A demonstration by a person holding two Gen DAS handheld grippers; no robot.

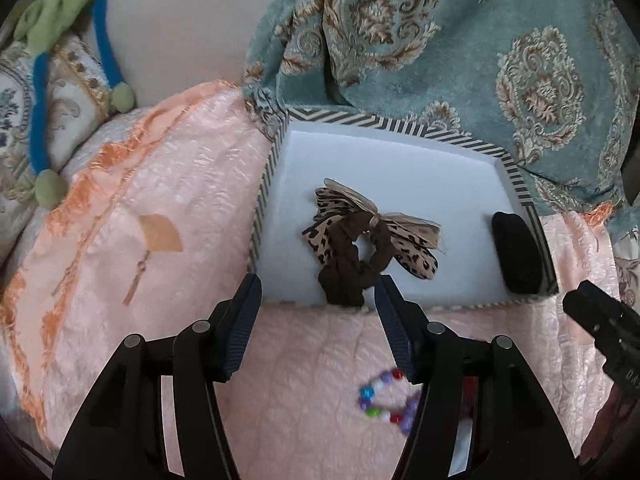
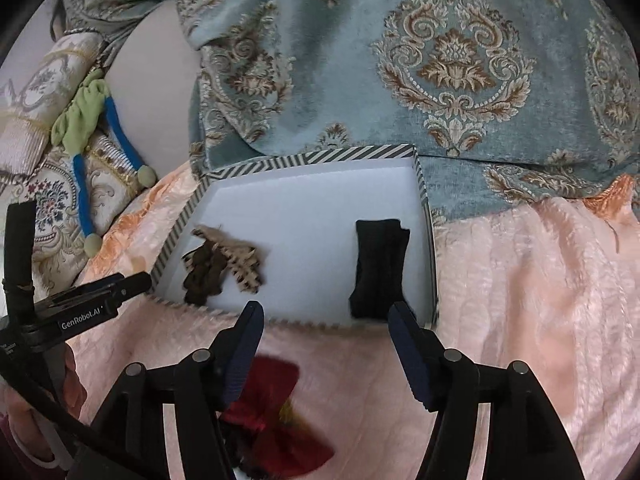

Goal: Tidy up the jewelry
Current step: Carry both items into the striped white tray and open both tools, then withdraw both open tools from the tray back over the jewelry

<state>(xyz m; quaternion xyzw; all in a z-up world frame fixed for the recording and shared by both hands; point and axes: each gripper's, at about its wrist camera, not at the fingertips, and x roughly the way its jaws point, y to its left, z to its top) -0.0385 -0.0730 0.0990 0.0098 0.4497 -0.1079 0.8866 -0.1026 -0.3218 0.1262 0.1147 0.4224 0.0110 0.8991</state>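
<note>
A striped-rim white box (image 1: 404,130) (image 2: 320,158) sits on a pink blanket. Inside lie a brown leopard-print bow scrunchie (image 1: 360,240) (image 2: 216,264) and a black hair piece (image 1: 518,256) (image 2: 380,268). My left gripper (image 1: 316,292) is open and empty, just short of the box's near rim. A colourful bead bracelet (image 1: 384,400) lies on the blanket below it. My right gripper (image 2: 326,316) is open and empty at the box's near rim, in front of the black piece. A red bow (image 2: 276,408) lies on the blanket under it. The left gripper shows at the left of the right wrist view (image 2: 100,292).
The pink blanket (image 1: 140,220) (image 2: 540,300) covers the bed. A teal damask cushion (image 1: 480,40) (image 2: 440,60) stands behind the box. A blue and green cord toy (image 1: 40,92) (image 2: 84,184) lies on patterned pillows at left. The right gripper's body (image 1: 608,328) is at the right.
</note>
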